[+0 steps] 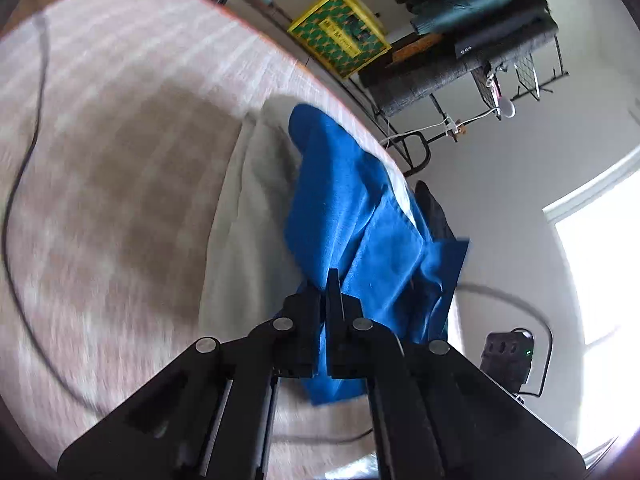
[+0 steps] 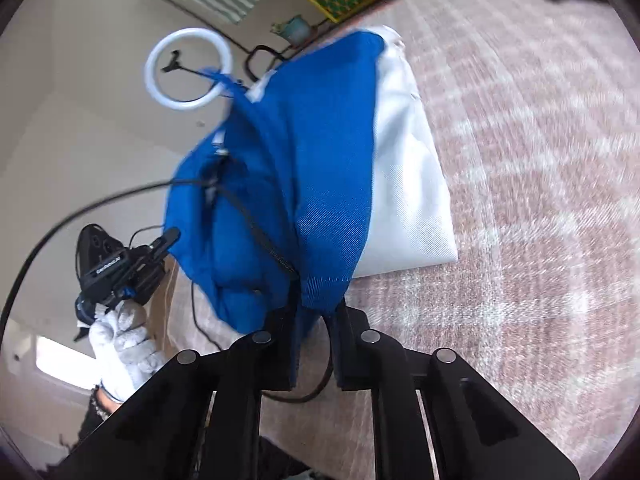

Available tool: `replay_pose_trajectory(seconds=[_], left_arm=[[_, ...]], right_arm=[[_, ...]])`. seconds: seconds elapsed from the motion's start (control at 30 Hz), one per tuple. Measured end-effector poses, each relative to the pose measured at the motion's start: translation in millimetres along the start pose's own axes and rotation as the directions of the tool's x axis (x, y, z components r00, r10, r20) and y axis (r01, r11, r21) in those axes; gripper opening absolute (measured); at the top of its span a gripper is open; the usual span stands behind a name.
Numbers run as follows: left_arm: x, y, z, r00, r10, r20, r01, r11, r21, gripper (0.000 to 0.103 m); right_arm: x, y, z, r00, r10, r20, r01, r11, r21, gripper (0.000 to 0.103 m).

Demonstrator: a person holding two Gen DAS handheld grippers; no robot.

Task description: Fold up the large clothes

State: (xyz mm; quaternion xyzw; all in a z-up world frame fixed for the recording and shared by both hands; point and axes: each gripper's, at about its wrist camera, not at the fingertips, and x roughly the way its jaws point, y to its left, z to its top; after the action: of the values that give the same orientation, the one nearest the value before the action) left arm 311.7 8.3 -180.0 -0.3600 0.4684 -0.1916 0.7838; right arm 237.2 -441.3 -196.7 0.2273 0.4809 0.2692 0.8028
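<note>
Blue-and-white garment (image 1: pixel 360 216) is pinched in both my tongs and hangs lifted between them, its far end trailing down onto the plaid-covered bed (image 1: pixel 112 152); my left tongs (image 1: pixel 331 300) are clamped shut on a blue edge, my right tongs (image 2: pixel 316 320) closed on blue cloth beside the zipper (image 2: pixel 264 236); further out the white half (image 2: pixel 404 184) lies flat on the cover; beyond that, a black cable (image 1: pixel 24 184) curves over the bed; I judge the risks to be a thin bite slipping free if I pull the cloth taut, the fold landing crooked because the hanging part is bunched, and the hem snagging that cable
</note>
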Motion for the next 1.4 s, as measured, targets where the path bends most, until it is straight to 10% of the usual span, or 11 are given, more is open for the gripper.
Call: replay_pose_trajectory(seconds=[0.27,0.53,0.7,1.13,1.27,1.4], left_arm=[[17,36,-23,0.994,0.098,-0.047,-0.100,0.995,-0.025,0.000],[-42,-4,-13,0.985,0.173,-0.027,-0.165,0.970,0.179,0.000],[-75,-48,17,0.975,0.193,0.109,-0.218,0.925,0.311,0.000],[78,-59,73,0.934,0.346,0.090,-0.348,0.819,0.457,0.000],[96,-20,59,0.951,0.307,0.035,-0.293,0.859,0.420,0.002],[95,-17,48,0.952,0.300,0.054,-0.290,0.838,0.461,0.002]], right_arm=[[-11,-20,-16,0.996,-0.073,-0.051,0.074,0.997,0.009,0.003],[-39,2,-4,0.990,-0.123,-0.074,0.116,0.989,-0.096,0.012],[-84,36,29,0.989,-0.111,0.100,0.132,0.962,-0.238,0.024],[52,32,129,0.979,-0.198,0.047,0.202,0.919,-0.338,0.024],[79,11,121,0.978,-0.203,-0.050,0.175,0.924,-0.339,0.024],[82,-3,110,0.980,-0.181,-0.083,0.147,0.938,-0.314,0.024]])
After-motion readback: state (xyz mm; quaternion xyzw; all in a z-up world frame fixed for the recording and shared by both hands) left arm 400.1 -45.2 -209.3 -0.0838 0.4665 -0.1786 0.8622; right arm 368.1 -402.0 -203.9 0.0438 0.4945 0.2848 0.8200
